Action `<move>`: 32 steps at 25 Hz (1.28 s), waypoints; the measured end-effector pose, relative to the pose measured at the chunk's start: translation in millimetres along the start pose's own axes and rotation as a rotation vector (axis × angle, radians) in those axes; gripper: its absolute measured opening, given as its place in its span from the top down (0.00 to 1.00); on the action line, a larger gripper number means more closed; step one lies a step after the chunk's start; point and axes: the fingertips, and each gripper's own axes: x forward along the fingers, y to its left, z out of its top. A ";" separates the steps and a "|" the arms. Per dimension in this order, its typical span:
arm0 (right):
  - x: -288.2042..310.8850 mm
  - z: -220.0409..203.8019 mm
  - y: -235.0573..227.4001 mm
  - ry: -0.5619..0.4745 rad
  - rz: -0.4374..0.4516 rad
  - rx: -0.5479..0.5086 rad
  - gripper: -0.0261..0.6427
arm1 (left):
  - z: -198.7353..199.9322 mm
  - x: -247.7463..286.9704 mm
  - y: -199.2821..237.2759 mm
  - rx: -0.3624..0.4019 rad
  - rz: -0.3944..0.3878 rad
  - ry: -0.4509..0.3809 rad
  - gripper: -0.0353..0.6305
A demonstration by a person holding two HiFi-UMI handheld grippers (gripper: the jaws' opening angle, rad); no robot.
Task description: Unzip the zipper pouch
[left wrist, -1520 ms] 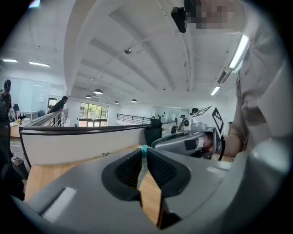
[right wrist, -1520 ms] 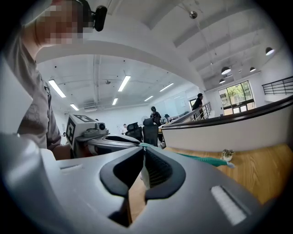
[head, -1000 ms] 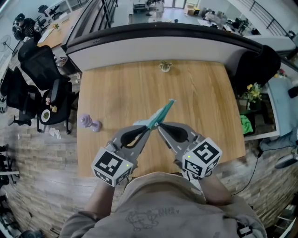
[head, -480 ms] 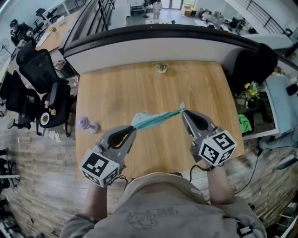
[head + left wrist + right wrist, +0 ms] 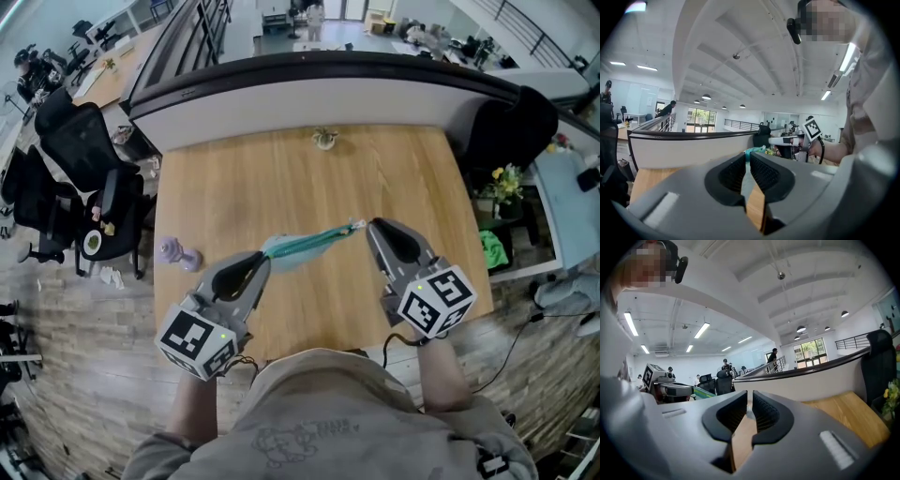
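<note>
Now | zipper pouch (image 5: 309, 246) stretched in mid-air over the bench (image 5: 281, 169) | left gripper (image 5: 262, 255) clamped on its fabric end | right gripper (image 5: 372, 225) pinched tight on the zipper pull (image 5: 357, 225) | risk: a jerk could yank the tiny pull free, or slack fabric could jam it

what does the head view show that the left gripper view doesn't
Head view only: the purple thing on the table, and the whole pouch stretched between left gripper and right gripper. Left gripper view only: ceiling lights. Both: the table, the pouch pinched in the left jaws, the right gripper.
</note>
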 end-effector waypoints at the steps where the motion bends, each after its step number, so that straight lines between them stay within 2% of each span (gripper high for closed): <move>1: -0.6 5.5 -0.2 -0.015 -0.003 -0.004 0.93 | 4.6 -1.0 2.0 0.002 0.012 -0.010 0.90; 7: -9.2 52.6 6.6 -0.119 -0.003 -0.067 0.93 | 35.0 -9.7 21.7 0.053 0.106 -0.060 0.90; 13: -32.8 109.8 20.9 -0.275 -0.041 -0.162 0.93 | 80.6 -25.0 41.6 0.070 0.188 -0.194 0.90; 18: -52.2 131.8 35.0 -0.349 -0.060 -0.207 0.93 | 109.9 -38.9 49.2 0.130 0.267 -0.262 0.90; 25: -57.5 117.1 36.2 -0.305 -0.094 -0.248 0.94 | 105.6 -48.7 53.4 0.198 0.343 -0.244 0.90; 32: -50.0 74.5 27.1 -0.188 -0.083 -0.207 0.94 | 63.1 -41.8 49.4 0.210 0.348 -0.138 0.90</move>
